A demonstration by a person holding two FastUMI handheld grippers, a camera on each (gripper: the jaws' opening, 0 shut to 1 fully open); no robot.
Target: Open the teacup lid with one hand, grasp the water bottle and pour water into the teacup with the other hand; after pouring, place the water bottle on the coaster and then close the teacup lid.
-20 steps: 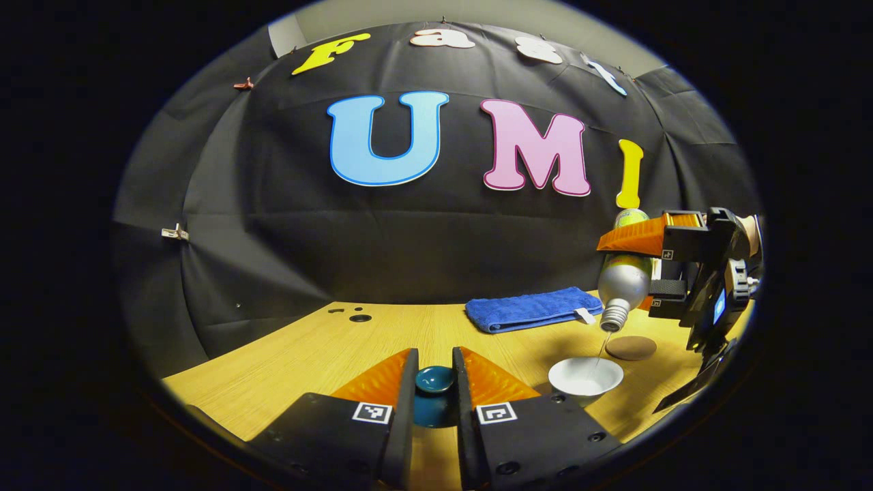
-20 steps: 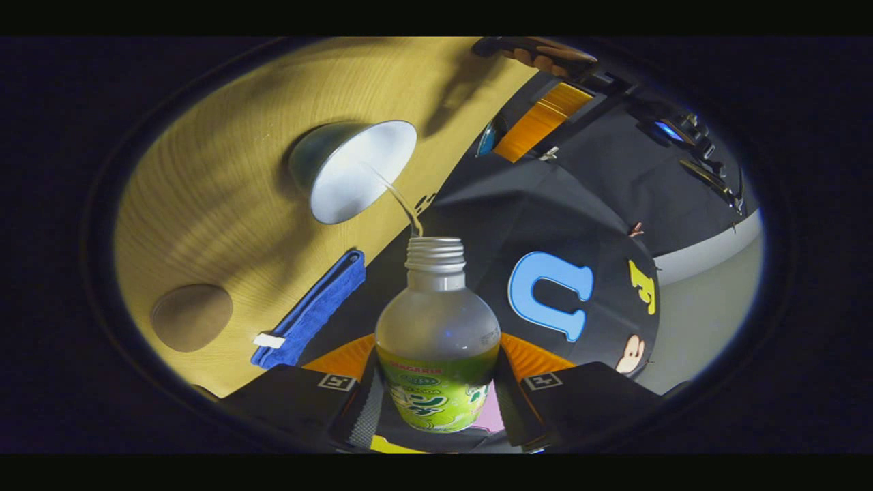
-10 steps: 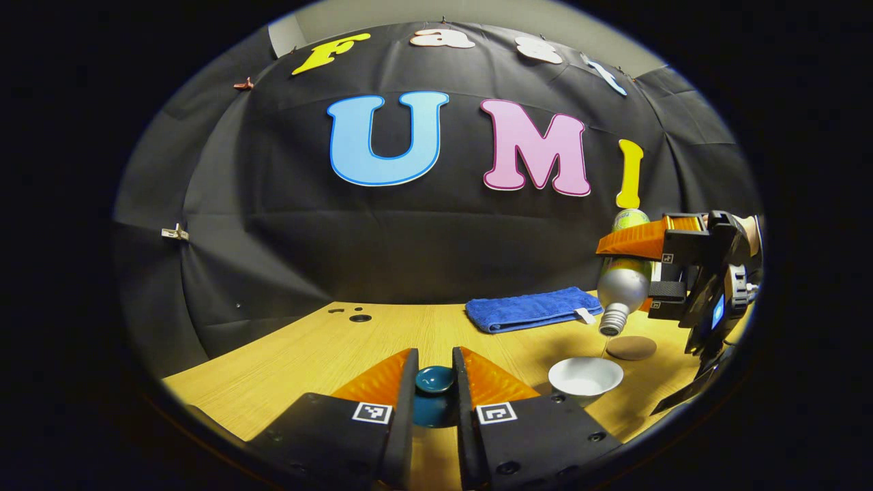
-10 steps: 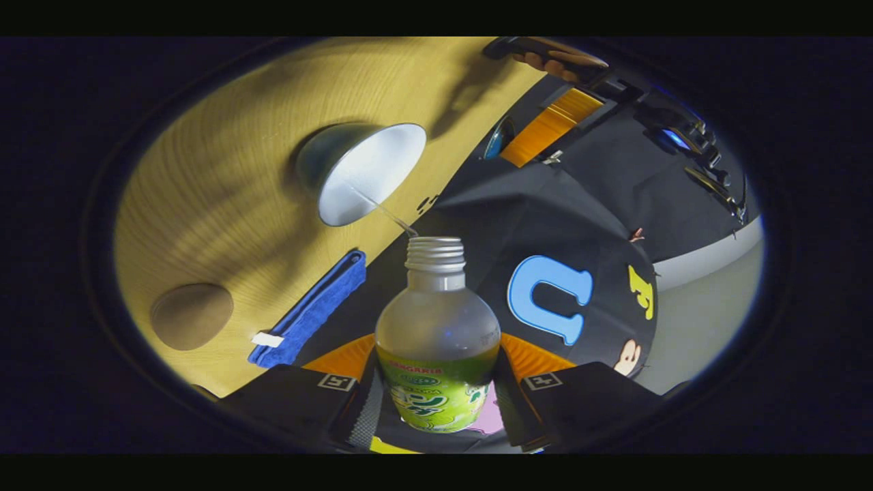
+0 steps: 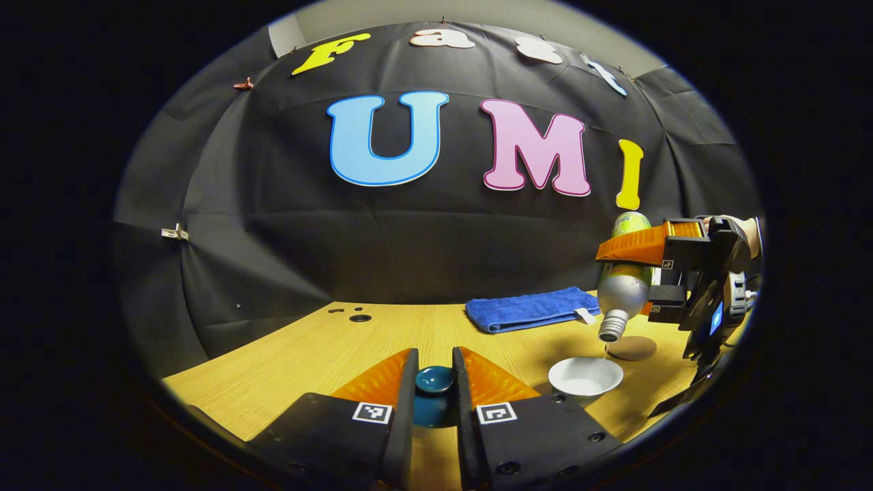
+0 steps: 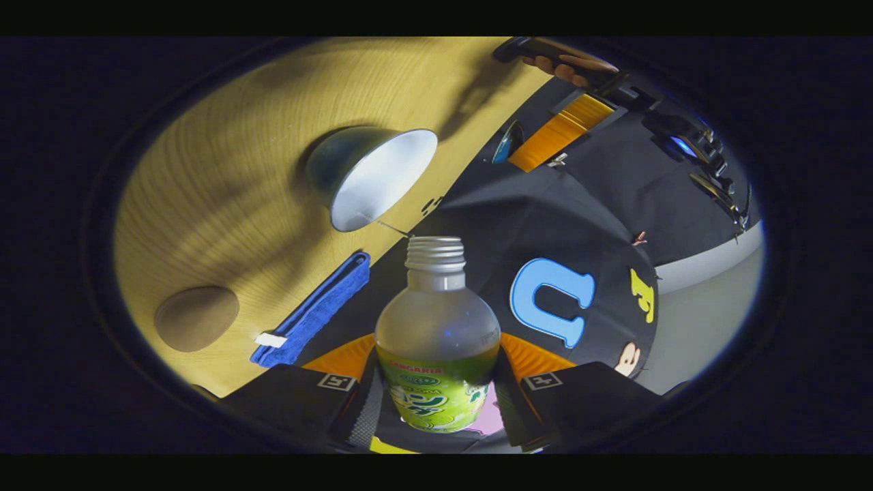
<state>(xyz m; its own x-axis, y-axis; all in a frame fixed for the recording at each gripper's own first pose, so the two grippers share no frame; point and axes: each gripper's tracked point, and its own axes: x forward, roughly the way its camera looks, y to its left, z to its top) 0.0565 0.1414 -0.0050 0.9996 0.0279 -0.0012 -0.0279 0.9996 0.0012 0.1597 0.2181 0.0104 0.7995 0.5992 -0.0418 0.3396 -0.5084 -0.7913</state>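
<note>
Wooden table point(image 5: 327, 354). Resting on it: white-lined teacup point(image 5: 585, 376), right of the left gripper point(image 5: 434, 389); round brown coaster point(image 5: 631, 348) just beyond the cup; folded blue towel point(image 5: 528, 308) farther back, near the wall.

The left gripper point(image 5: 435, 382) is sitting low over the table point(image 5: 327, 354), its fingers point(image 5: 382, 378) pinching the knob of the teacup lid point(image 5: 434, 379) from both sides. The right gripper point(image 6: 436, 382) is hanging well above the table, tipped steeply downward, both fingers point(image 6: 341, 358) pressing on the body of the water bottle point(image 6: 436, 341), with a hand point(image 5: 740, 228) gripping its rear.
</note>
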